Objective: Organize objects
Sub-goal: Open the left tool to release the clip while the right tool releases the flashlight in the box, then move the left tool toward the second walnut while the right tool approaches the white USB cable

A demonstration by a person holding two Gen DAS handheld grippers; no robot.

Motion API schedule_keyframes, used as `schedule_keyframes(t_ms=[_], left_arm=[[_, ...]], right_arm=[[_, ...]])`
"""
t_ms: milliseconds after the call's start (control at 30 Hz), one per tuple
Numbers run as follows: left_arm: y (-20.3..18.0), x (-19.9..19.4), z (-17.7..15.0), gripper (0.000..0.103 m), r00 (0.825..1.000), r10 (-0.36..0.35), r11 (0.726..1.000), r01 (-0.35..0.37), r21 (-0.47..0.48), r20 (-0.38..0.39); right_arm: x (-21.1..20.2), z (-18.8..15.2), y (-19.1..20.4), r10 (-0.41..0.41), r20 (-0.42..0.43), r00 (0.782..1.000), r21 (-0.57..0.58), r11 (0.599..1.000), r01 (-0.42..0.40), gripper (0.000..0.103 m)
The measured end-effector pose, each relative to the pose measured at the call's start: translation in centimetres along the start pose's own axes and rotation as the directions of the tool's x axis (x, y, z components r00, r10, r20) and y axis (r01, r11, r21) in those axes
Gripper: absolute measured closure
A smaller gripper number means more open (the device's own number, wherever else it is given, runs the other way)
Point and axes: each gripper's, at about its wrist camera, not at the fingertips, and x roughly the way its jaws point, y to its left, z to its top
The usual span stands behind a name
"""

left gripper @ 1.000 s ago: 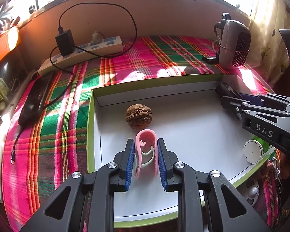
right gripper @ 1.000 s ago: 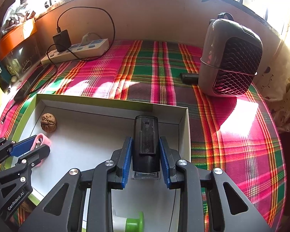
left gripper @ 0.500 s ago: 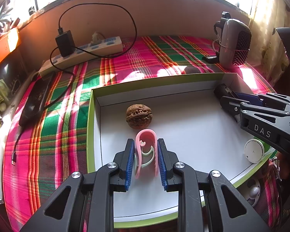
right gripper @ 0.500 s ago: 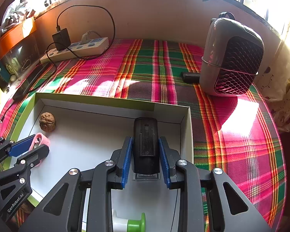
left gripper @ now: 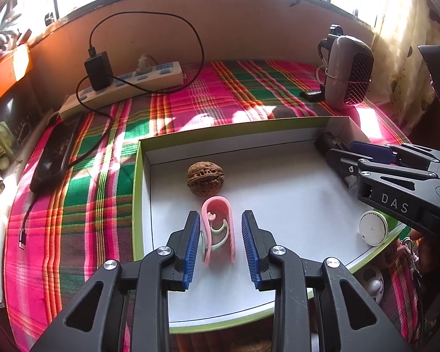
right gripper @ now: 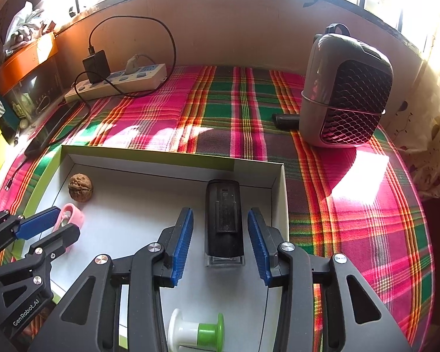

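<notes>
A shallow white box with a green rim (left gripper: 136, 182) (right gripper: 280, 193) lies on the plaid cloth. Inside it, a pink clip (left gripper: 218, 228) (right gripper: 72, 214) rests between the jaws of my left gripper (left gripper: 218, 245) (right gripper: 48, 228); the jaws are opening and the pads stand clear of it. A black rectangular device (right gripper: 224, 220) (left gripper: 325, 143) lies in the box's far right corner between the opening jaws of my right gripper (right gripper: 220, 242) (left gripper: 355, 152), which no longer touch it. A walnut (left gripper: 205, 177) (right gripper: 80, 190) sits just beyond the clip.
A white-and-green spool (right gripper: 196, 333) (left gripper: 372, 227) lies at the box's near edge. A grey mesh-fronted heater (right gripper: 346, 94) stands at the back right, a power strip (right gripper: 117, 83) with a black charger at the back left, and a dark phone (left gripper: 55, 155) at the left.
Both grippers have opened: the left has let go of the pink clip and the right has let go of the black device. Both objects now lie in the box; neither hand moved.
</notes>
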Motion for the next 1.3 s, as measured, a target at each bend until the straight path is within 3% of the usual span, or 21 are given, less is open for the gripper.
schedule_keyframes(t_ms=[967, 1300], left_arm=[[-0.7, -6.9, -3.8, 0.075, 0.994, -0.023, 1.0, 0.024, -0.003, 0.104], [0.6, -7.8, -5.5, 0.075, 0.994, -0.043, 0.998, 0.048, -0.043, 0.104]], right_arm=[[-7.5, -4.3, 0.8, 0.04, 0.107, 0.993, 0.027, 0.999, -0.043, 0.063], [-9.8, -6.9, -1.4, 0.009, 0.128, 0.992, 0.079, 0.997, -0.019, 0.063]])
